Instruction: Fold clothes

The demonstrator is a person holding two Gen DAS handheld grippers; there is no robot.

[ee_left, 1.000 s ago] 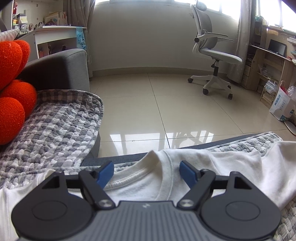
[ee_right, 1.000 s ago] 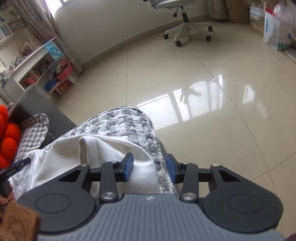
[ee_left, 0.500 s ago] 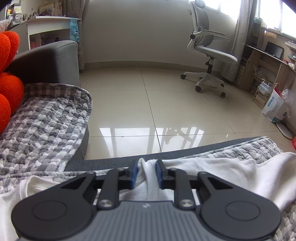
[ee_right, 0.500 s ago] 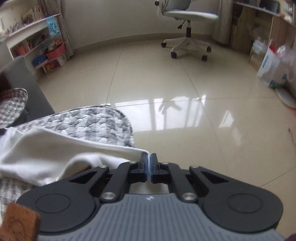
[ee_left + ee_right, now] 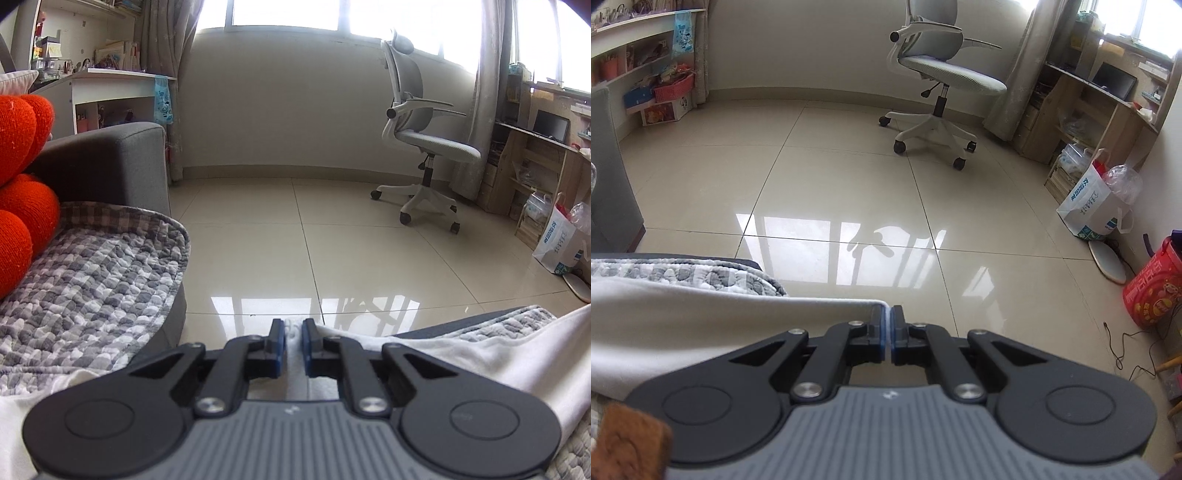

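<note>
A white T-shirt (image 5: 480, 358) lies over a grey checked quilt (image 5: 92, 280) on a sofa. My left gripper (image 5: 293, 341) is shut on a bunched fold of the shirt near its collar, with white cloth showing between the blue pads. In the right wrist view the same white T-shirt (image 5: 701, 325) stretches in from the left, and my right gripper (image 5: 888, 332) is shut on its thin edge, lifted above the quilt (image 5: 701, 275). The rest of the shirt is hidden under both gripper bodies.
Red knitted cushions (image 5: 18, 206) sit at the left on the sofa, beside its grey armrest (image 5: 110, 162). Beyond the sofa edge lies glossy tiled floor (image 5: 849, 184) with an office chair (image 5: 934, 74), a wooden desk (image 5: 1108, 103), a white bag (image 5: 1097, 206) and a red bag (image 5: 1156, 291).
Both grippers went from open to shut on the shirt, then lifted: the views tilted up and the shirt's edge rose off the quilt.
</note>
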